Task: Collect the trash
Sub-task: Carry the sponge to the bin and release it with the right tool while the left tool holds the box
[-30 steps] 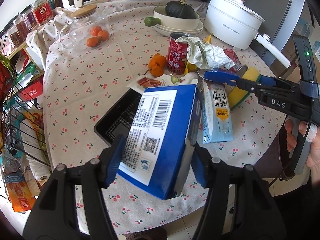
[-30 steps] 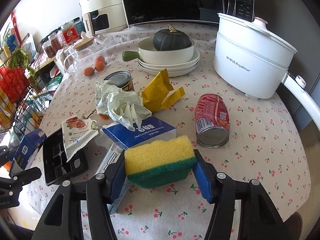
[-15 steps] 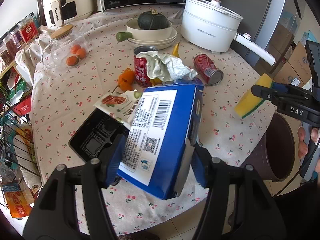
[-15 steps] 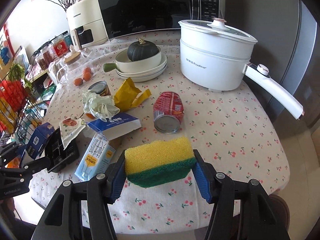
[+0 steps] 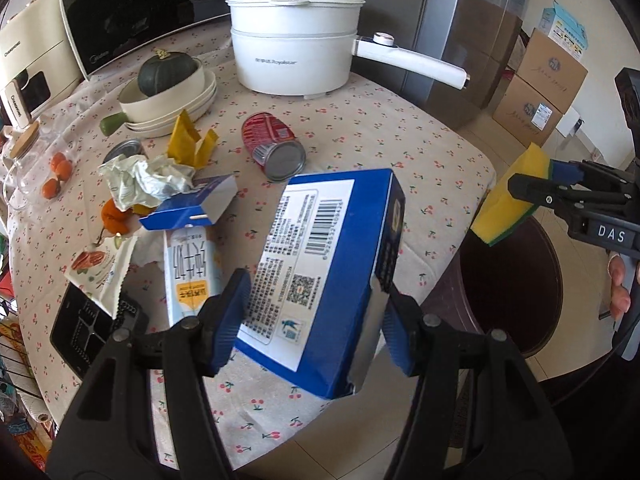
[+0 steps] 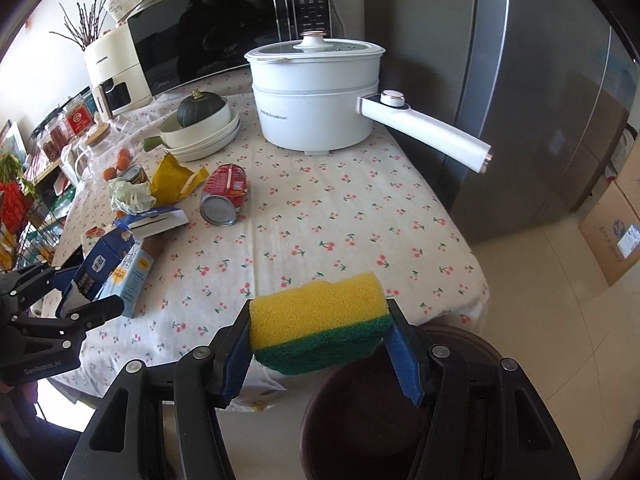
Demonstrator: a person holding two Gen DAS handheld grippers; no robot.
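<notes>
A round table under a soft white cloth printed with small red cherries stands in a kitchen corner, with a glossy black microwave at its back and a brushed steel fridge to one side. The floor is pale tile, with cardboard boxes stacked by the wall. On the cloth sit a smooth white electric pot with a long handle, stacked cream bowls holding a dark green squash, a red tin can lying on its side, crumpled paper and a yellow wrapper.

The left claw is clamped on a glossy blue carton, held tilted above the table edge. The right claw grips a porous yellow-and-green sponge over a round, dark brown bin beside the table.
</notes>
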